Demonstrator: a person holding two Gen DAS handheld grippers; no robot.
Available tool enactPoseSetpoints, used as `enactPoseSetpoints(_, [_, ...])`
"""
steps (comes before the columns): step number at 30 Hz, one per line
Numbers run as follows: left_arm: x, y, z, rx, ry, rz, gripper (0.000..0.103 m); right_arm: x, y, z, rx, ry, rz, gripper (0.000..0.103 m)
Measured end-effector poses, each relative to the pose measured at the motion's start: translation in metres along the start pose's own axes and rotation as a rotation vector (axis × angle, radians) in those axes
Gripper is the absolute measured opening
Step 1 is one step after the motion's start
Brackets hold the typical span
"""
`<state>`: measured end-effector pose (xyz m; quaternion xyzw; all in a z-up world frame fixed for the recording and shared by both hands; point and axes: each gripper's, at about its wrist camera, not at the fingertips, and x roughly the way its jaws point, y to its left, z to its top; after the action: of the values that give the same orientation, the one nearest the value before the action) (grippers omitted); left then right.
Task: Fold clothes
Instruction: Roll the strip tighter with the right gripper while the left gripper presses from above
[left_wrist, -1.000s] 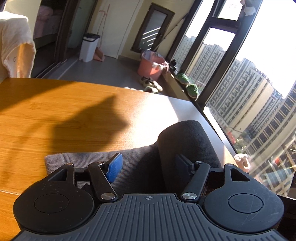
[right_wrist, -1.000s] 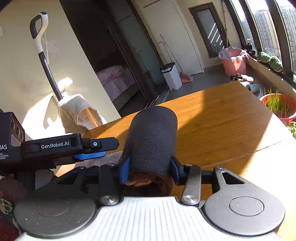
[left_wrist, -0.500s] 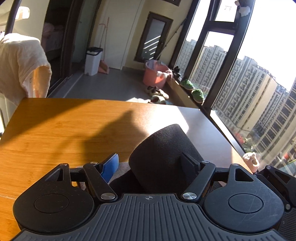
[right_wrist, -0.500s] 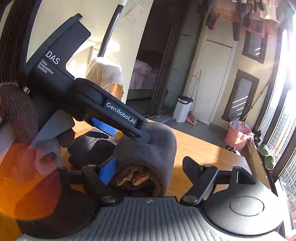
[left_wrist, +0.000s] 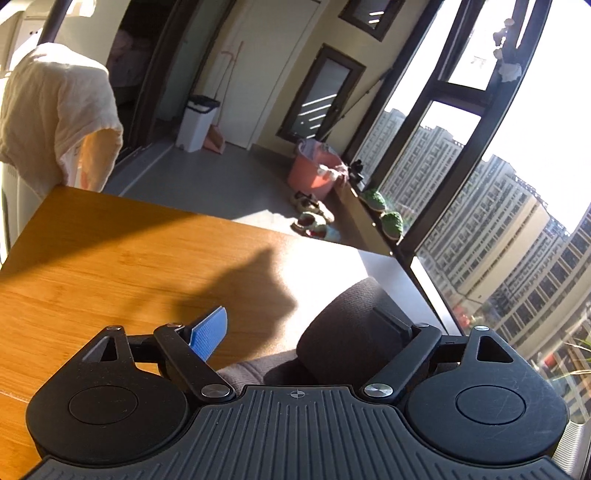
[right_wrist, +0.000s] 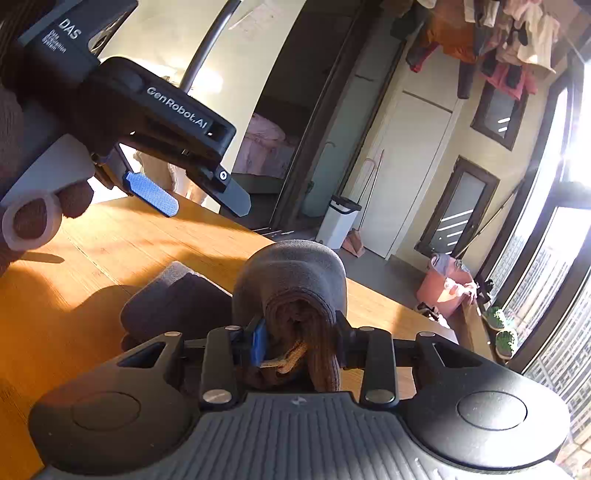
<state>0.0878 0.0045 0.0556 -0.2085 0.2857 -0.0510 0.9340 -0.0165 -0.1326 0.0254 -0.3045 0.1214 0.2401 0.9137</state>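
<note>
Only from the right wrist does the right gripper (right_wrist: 297, 341), just closing, show itself clamped on the dark rolled garment's (right_wrist: 291, 273) brownish, seemingly layered end above the surface (right_wrist: 110, 240), while the left gripper (right_wrist: 192, 195), just opening, hangs spread wide and apart.

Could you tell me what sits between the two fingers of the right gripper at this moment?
In the right wrist view, the right gripper has just closed on the rolled dark garment; its brown inner layers fill the gap.
</note>
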Motion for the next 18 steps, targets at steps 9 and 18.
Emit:
enactPoseSetpoints(9, [-0.008,-0.011,-0.019,0.081,0.04,0.046,0.096,-0.02,0.085,0.002,-0.294,-0.079,0.06,0.054])
enactPoseSetpoints(18, [-0.011,0.033,-0.041,0.05,0.049,0.102,0.098,0.015,-0.051,-0.022,0.685,0.044,0.446,0.076])
